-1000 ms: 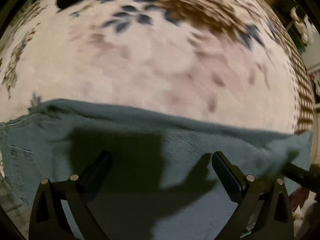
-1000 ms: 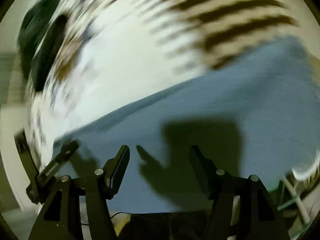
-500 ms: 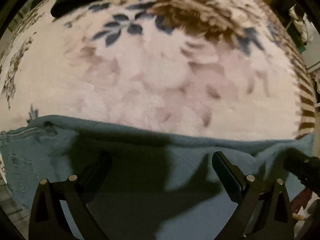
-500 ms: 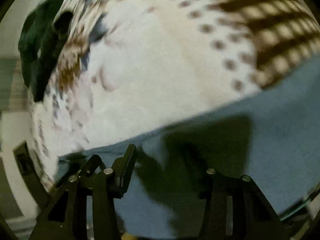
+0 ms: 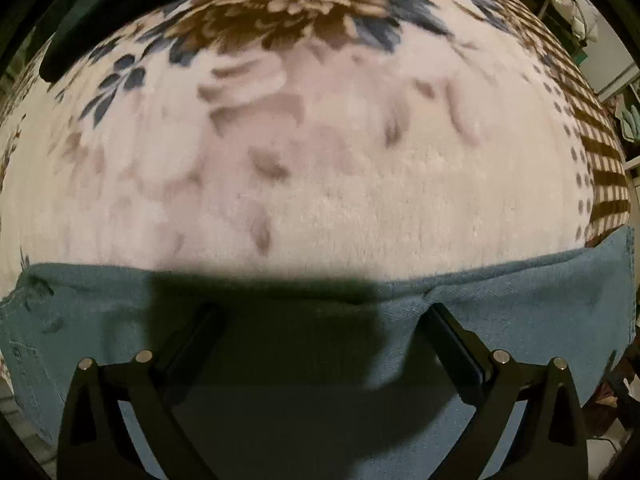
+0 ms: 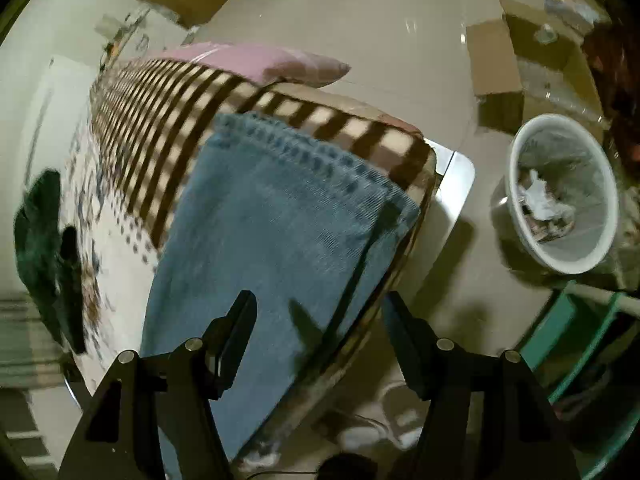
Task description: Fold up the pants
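The pants [image 5: 500, 292], blue denim, lie flat along the near edge of the bed [image 5: 320, 184], stretched across a flowered blanket from nine o'clock to three o'clock in the left wrist view. The left gripper [image 5: 320, 328] points straight down over the cloth, its jaws spread wide, nothing pinched between them, only their own shadow on the denim. Over to the right wrist view: the right gripper [image 6: 320, 316] looks out over the leg end of the pants [image 6: 280, 232], where the stitched hem sits at twelve o'clock against the checked border of the blanket and one edge droops past the bed's corner toward five o'clock. Its jaws have just been opening and stand apart, empty, one over the denim, the other off the bed's side. A pink pillow [image 6: 260, 62] lies beyond at eleven o'clock, a white wastebasket [image 6: 560, 196] on the floor at three o'clock. This looks like the set-up for a fold, both grippers lining up with no grip taken. The next move probably calls for the right gripper to drop onto the hem and close on both layers, the left to pin or pinch its own edge, then carry hem toward waist.
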The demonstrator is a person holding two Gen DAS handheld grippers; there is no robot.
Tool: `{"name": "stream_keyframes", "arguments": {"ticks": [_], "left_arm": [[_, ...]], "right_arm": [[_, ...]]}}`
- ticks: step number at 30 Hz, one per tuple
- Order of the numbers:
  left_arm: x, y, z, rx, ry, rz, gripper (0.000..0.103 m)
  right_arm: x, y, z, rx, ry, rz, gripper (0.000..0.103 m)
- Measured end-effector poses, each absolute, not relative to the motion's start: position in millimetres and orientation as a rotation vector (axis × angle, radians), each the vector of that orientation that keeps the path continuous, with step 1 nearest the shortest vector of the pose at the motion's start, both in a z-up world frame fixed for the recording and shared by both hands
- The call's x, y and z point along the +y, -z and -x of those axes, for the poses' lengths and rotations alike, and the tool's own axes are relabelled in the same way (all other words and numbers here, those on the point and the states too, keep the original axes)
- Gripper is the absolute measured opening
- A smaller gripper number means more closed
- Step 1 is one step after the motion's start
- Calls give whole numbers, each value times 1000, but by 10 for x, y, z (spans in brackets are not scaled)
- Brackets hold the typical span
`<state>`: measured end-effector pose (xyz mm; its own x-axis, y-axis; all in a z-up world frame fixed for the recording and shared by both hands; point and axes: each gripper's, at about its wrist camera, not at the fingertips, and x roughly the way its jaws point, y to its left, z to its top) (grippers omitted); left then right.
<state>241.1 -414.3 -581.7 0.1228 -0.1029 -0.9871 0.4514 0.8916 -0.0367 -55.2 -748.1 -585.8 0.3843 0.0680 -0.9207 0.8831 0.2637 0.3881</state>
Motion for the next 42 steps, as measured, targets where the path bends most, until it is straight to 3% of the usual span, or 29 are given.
{"name": "stream_keyframes", "arguments": {"ticks": [3,5,8,20,25,26,27,28,42], "left_arm": [[-4145,5799,-2413,1389,418,-306,103],[-4102,5874,-2403,1390,412,-311,103],[-4089,5890,-2360,1401,416,-310,103],[-4089,5984,-2450,1442,437,-296,103],[-4082,6004,-2445,1421,439,-280,103],[-4073,6001,-2440,1417,447,-279,103],[-4064,5996,-2450,1423,456,-273,103],[-4045,5961,-2453,1431,465,-261,103],[-1904,5008,-2346,1376,309,96,103]], "right_arm": [[-7567,6071,567,962,727,-1272,66],[-7618,6166,561,904,729,-1299,48],[-7639,6157,552,830,728,-1311,40],[-7566,6111,403,573,615,-1351,41],[-7591,6315,112,685,615,-1335,40],[-7605,6328,85,681,619,-1330,34],[-7619,6291,28,701,633,-1299,28],[-7620,6250,-6,719,643,-1277,11],[-6203,4627,-492,635,454,-963,9]]}}
